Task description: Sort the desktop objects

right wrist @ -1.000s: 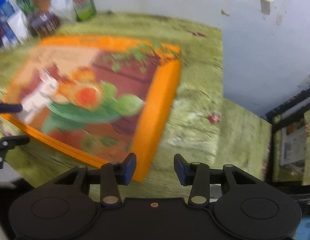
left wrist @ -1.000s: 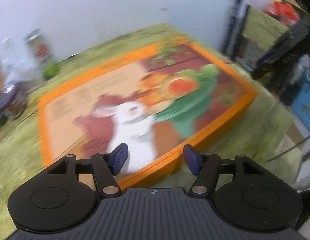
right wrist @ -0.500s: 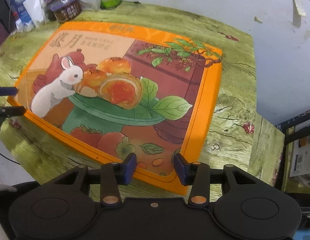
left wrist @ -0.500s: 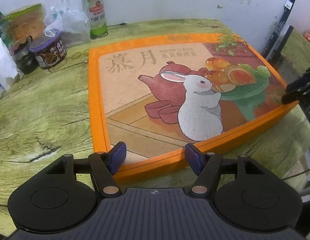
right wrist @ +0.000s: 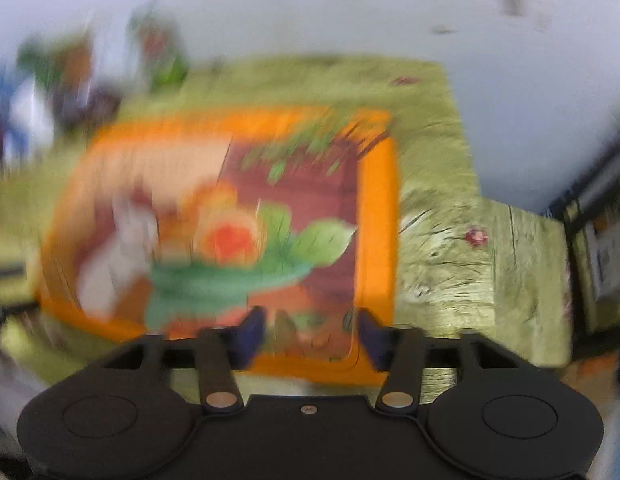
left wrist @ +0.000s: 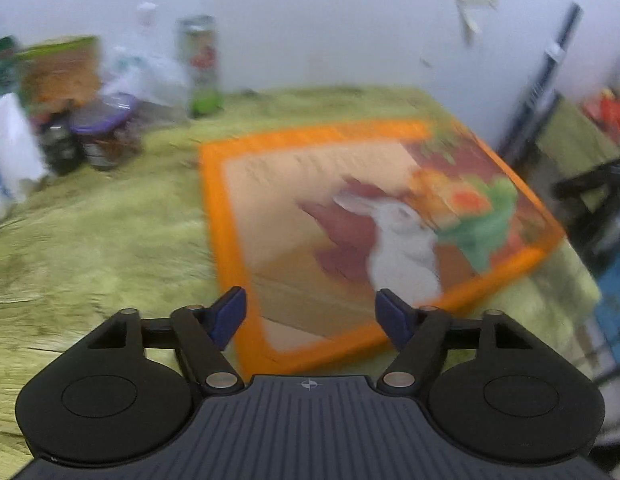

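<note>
A large flat orange box (left wrist: 350,216) with a white rabbit and pastries printed on its lid lies on the green wood-grain table (left wrist: 89,248). Both views are blurred by motion. My left gripper (left wrist: 312,316) hovers over the box's near left corner, its jaws opening with nothing gripped between them. In the right wrist view the same orange box (right wrist: 229,216) fills the middle. My right gripper (right wrist: 312,334) hangs over the box's near right corner; its jaws are opening and the pads press on nothing.
At the table's back left stand a green can (left wrist: 201,64), a clear plastic bag (left wrist: 145,68), a purple-lidded cup (left wrist: 105,128), a snack packet (left wrist: 61,68) and a white pack (left wrist: 9,140). A white wall rises behind. A lower green surface (right wrist: 510,280) and dark shelving (right wrist: 598,248) lie to the right.
Both pairs of jaws stand wider than before, the right one most. The left view has slid left, so the box sits further right. Both views went from sharp to blurred.
</note>
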Action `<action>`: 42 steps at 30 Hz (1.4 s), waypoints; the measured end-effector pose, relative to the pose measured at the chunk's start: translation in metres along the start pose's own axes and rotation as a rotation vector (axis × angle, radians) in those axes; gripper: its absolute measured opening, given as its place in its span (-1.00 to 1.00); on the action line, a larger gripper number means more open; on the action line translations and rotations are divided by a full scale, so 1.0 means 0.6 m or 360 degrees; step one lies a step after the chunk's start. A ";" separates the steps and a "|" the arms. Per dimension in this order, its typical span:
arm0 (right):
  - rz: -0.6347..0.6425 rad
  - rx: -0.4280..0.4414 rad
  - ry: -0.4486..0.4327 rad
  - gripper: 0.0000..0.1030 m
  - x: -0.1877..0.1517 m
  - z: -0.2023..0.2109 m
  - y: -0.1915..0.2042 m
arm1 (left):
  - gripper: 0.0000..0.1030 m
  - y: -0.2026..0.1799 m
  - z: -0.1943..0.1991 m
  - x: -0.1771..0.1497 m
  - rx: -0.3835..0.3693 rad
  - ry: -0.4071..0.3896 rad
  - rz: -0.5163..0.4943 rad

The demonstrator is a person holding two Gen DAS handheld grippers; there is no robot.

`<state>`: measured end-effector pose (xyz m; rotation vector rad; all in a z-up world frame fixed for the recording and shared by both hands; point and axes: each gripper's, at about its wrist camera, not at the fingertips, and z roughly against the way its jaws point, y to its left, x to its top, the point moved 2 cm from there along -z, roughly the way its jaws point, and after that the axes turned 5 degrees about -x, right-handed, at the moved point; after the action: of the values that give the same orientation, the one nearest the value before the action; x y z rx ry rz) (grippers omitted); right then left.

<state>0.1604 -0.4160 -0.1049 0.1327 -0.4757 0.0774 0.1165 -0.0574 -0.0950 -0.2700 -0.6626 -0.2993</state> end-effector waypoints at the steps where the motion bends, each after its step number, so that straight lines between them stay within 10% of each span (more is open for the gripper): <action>1: -0.0107 0.0000 -0.0056 0.69 0.001 0.008 -0.017 | 0.51 0.019 -0.005 0.007 0.0030 -0.0002 0.0055; 9: -0.0562 0.0124 0.0109 0.72 0.016 -0.091 -0.094 | 0.51 0.100 -0.119 0.031 -0.0019 0.0172 0.0476; 32: -0.0323 0.0043 0.0215 0.62 0.079 -0.179 -0.057 | 0.54 0.100 -0.192 0.110 0.0101 0.0154 0.0510; 42: -0.0393 0.0010 0.0081 0.76 0.028 -0.066 -0.013 | 0.96 0.051 -0.055 0.094 0.0064 0.0013 0.0323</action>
<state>0.1940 -0.4172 -0.1331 0.1941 -0.4052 -0.1593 0.1879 -0.0507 -0.0886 -0.2952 -0.6272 -0.0931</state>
